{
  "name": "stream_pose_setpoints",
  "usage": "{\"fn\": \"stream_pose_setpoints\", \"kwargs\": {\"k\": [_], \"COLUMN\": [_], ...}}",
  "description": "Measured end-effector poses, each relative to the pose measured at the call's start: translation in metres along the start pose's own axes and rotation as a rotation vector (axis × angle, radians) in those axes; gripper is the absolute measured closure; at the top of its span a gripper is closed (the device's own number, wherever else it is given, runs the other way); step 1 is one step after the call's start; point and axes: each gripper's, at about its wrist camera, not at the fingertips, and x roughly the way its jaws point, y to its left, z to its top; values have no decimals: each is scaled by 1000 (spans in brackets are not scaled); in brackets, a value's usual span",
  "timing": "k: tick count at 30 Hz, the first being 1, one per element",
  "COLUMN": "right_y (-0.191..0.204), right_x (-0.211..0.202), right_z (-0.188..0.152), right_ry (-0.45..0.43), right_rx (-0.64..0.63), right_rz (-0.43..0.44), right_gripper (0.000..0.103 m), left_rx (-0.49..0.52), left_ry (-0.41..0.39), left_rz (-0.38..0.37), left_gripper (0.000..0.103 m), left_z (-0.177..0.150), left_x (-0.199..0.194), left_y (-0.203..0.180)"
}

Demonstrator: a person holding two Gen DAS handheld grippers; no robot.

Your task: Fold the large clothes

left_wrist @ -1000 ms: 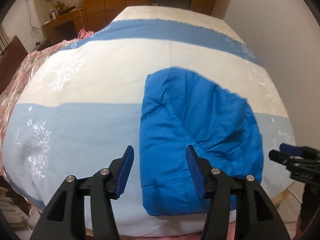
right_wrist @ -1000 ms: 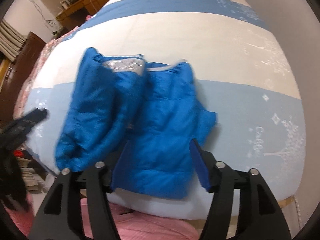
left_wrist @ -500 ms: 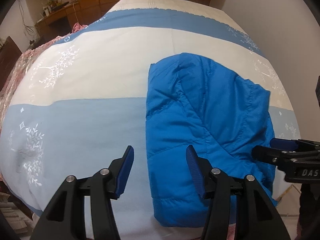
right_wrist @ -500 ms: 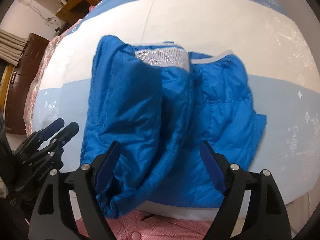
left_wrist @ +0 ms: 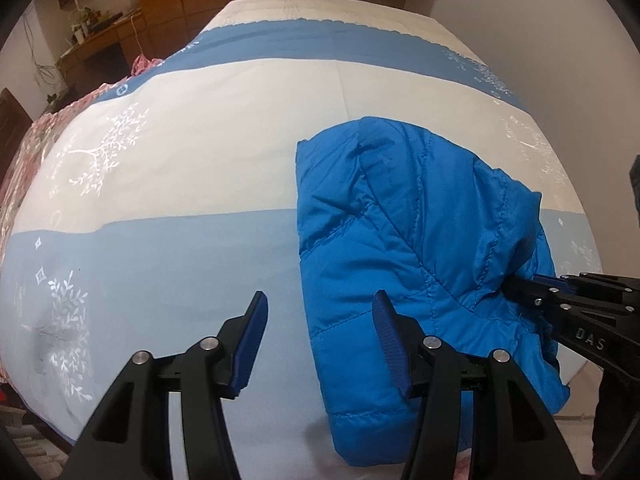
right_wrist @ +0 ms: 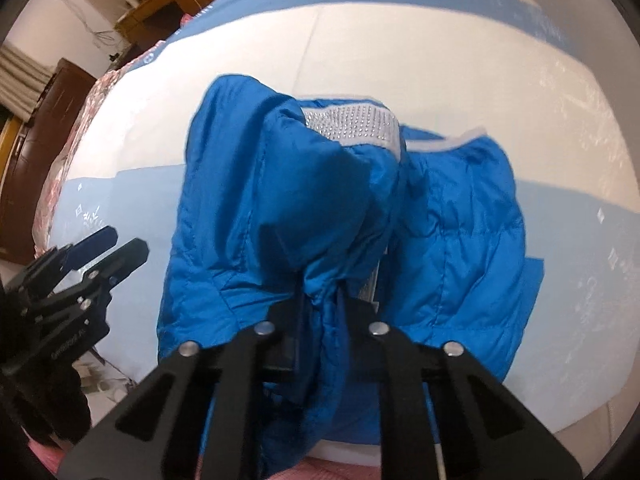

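In the left wrist view, the left gripper (left_wrist: pixel 318 330) was held with its jaws wide apart and nothing between them. The blue jacket (left_wrist: pixel 404 248) lay ahead and to the right of it on the striped bedspread (left_wrist: pixel 200 132), its near left edge just beside the right finger (left_wrist: pixel 390 344). Compared with a second earlier, the jacket was seen closer and larger, and the right gripper (left_wrist: pixel 516 284) had been brought in from the right edge until its tips were buried in the fabric.

In the right wrist view, the right gripper (right_wrist: pixel 320 304) was clamped on a bunched fold of the blue jacket (right_wrist: pixel 280 200) directly at its tips; half a second before, those jaws had been spread over the loose cloth. The silver-dotted lining (right_wrist: pixel 352 126) was exposed ahead, at the collar end. The left gripper (right_wrist: pixel 104 252) was seen to the left, unclosed, over the bedspread (right_wrist: pixel 440 60).

A grip appeared to have just been secured, so the gathered side was probably ready to be lifted and laid across for the next fold.
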Motion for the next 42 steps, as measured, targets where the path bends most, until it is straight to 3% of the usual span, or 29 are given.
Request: {"fn": "stream_pose_setpoints", "kwargs": {"k": [5, 14, 19, 29, 36, 42], "right_y": [-4, -28, -59, -114, -137, -141], "right_x": [-22, -80, -90, -38, 11, 27], "right_z": [-5, -19, -27, -52, -71, -73], "right_ry": [-48, -144, -149, -28, 36, 41], "right_rx": [-5, 2, 37, 93, 118, 126], "right_rz": [36, -10, -35, -48, -49, -48], "right_gripper": [96, 97, 97, 97, 96, 94], "left_rx": [11, 40, 56, 99, 52, 68], "left_ry": [-10, -48, -47, 15, 61, 35], "left_rz": [-14, -49, -59, -80, -134, -76], "left_gripper": [48, 48, 48, 48, 45, 43], "left_z": [0, -5, -7, -19, -32, -43], "left_x": [-5, -24, -23, 7, 33, 38], "left_y": [-3, -20, -39, -77, -75, -82]}}
